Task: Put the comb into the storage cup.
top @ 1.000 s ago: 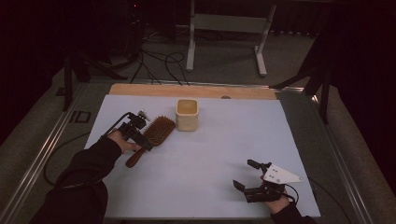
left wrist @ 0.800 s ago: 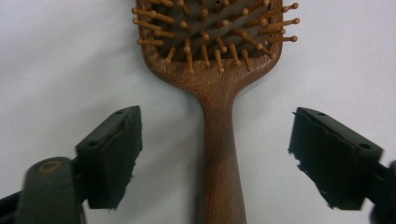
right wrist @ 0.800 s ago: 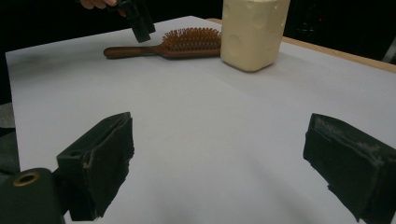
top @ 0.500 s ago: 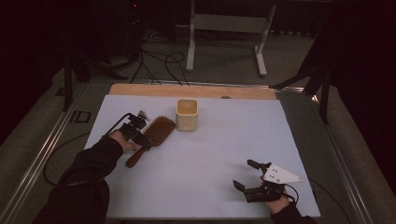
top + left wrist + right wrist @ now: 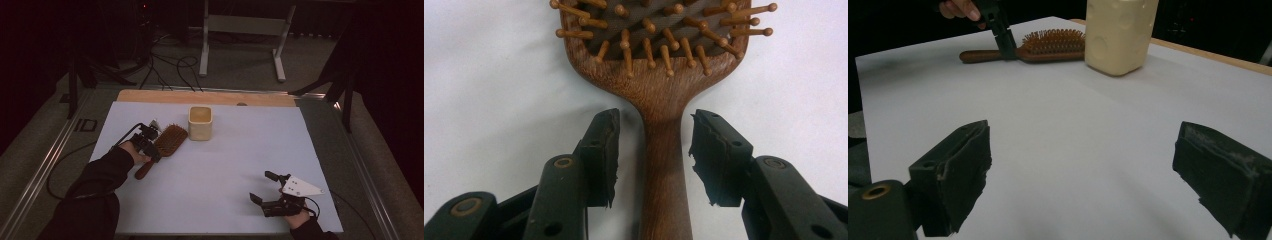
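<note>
Wooden hairbrush (image 5: 664, 100) flat, bristles up, handle running between open left gripper (image 5: 654, 150) jaws, untouched, cream cup (image 5: 200, 122) just beyond head

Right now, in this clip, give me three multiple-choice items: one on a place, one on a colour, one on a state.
1. Where does the cup stand?
A. right of the hairbrush head
B. beside the right tongs
C. on the floor

2. The hairbrush handle is:
A. blue
B. brown
C. white

3. The left tongs are:
A. shut on the cup
B. open astride the handle
C. lifted high

Answers: 1 A, the high view shows the cup by the bristles; 2 B, wood grain shows; 3 B, gaps show on both sides of the handle. The right tongs are open.
</note>
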Tool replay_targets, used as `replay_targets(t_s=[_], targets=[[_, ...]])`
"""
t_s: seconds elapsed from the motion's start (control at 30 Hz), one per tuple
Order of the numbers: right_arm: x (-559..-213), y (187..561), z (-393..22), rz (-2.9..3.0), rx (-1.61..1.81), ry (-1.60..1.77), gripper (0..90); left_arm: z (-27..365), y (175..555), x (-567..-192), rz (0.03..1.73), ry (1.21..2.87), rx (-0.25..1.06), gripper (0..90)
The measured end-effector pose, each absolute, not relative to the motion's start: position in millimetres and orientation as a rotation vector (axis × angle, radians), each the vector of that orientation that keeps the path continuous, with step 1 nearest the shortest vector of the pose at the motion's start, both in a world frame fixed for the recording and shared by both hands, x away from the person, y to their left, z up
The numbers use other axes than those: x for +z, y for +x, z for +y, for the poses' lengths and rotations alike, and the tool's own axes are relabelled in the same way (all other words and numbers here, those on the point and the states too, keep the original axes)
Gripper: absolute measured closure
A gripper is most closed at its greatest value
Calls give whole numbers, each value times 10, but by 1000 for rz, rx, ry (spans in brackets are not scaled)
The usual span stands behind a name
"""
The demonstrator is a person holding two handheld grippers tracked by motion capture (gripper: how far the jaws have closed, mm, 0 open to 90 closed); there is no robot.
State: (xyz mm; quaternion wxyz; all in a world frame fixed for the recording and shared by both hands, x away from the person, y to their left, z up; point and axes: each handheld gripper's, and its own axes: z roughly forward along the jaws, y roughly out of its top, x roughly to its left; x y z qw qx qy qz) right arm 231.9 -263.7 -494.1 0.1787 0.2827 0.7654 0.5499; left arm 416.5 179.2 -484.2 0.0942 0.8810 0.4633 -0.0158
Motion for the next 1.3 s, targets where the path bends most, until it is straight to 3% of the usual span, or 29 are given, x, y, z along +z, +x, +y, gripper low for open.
replay_targets(t_s=[0.6,1.3], targets=[[-4941,2321,-2631,2168,1552,802,84,1742,4163,-4882,1368,2651,-4,716],[-4941,2323,-2637,2167,1547,811,84,1846,4113,-4898,1366,2564,2,745]])
